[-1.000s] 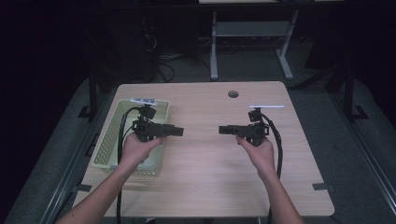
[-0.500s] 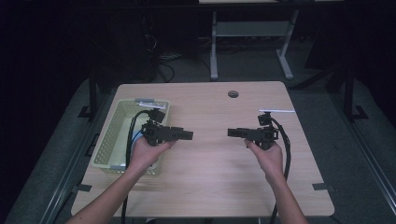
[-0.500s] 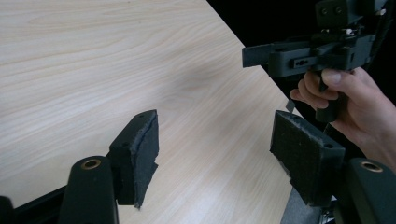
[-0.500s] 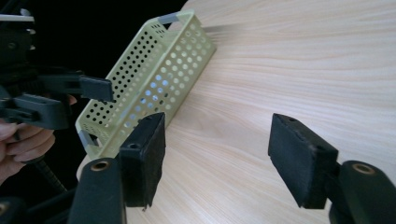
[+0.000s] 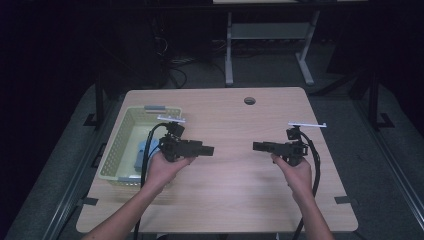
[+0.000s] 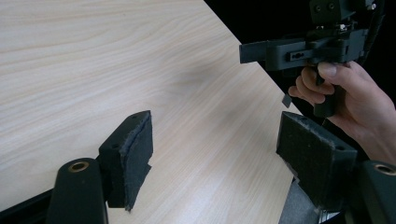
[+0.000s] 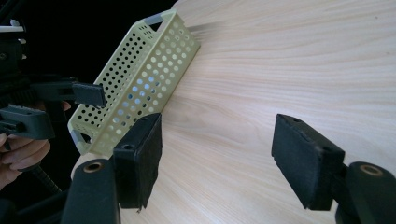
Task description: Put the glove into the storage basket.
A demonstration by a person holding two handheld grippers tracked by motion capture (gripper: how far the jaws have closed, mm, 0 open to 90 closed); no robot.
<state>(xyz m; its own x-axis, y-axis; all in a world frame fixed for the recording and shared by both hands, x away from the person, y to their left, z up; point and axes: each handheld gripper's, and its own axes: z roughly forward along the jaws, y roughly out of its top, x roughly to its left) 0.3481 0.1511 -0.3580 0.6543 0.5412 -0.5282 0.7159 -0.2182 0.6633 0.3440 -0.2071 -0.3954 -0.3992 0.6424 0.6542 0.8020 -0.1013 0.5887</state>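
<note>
High view — both grippers (image 5: 209, 150) (image 5: 256, 146) gape, empty, beside basket (image 5: 126, 131).

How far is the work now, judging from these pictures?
Done: a blue item already lies in the yellow-green basket. In hand: nothing; the left gripper and right gripper are open and empty above the bare table. What is left cannot be told.

The blue thing (image 5: 141, 152) in the basket (image 5: 123, 141), just behind the left gripper (image 5: 207, 150), is partly hidden by that gripper's body and cable; too small to identify. In the right gripper view the basket's inside is hidden behind its perforated wall. The left hand (image 7: 21, 151) is cut off at that view's edge. The right hand (image 6: 359, 100) runs off the left gripper view's edge.
</note>
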